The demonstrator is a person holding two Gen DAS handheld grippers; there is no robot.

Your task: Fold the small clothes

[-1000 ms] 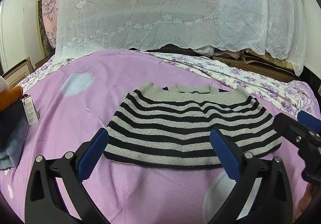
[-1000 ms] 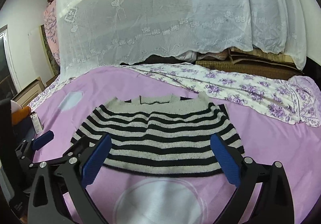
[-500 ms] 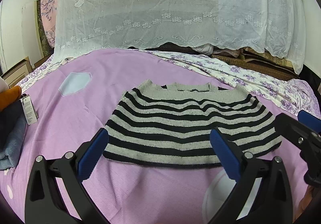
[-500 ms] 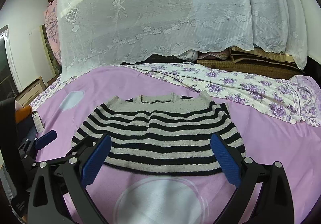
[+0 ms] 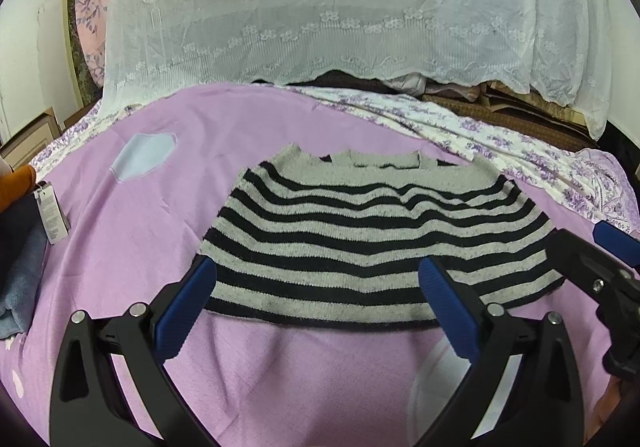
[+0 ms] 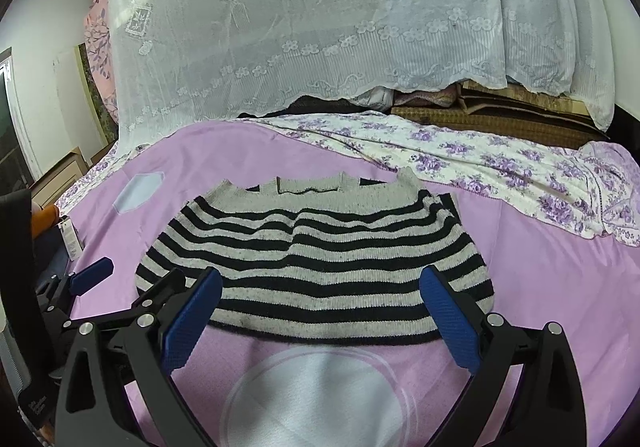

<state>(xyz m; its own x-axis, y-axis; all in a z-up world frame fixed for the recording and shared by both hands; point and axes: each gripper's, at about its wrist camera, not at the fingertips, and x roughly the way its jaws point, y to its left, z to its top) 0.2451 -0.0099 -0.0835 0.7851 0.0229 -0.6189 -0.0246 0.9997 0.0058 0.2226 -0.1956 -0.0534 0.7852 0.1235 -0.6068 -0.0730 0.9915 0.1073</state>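
Note:
A small grey and black striped sweater [image 5: 372, 239] lies flat on the purple bed cover [image 5: 192, 151], neckline toward the back, sleeves tucked in. My left gripper [image 5: 318, 307] hovers open over the sweater's near hem with nothing between its blue pads. In the right wrist view the same sweater [image 6: 320, 255] fills the middle, and my right gripper [image 6: 320, 311] is open above the near hem, holding nothing. The left gripper [image 6: 86, 279] shows at the left edge of that view. The right gripper's fingertips [image 5: 616, 243] show at the right edge of the left wrist view.
A pile of folded dark and blue clothes with a paper tag [image 5: 24, 251] lies at the left edge of the bed. A floral sheet [image 6: 500, 163] runs along the back right. A white lace cloth [image 6: 320, 19] drapes over stacked bedding behind. White patches [image 6: 320, 395] mark the cover.
Both grippers have drawn back a little from the sweater and risen slightly. The sweater has not moved. Both stay open.

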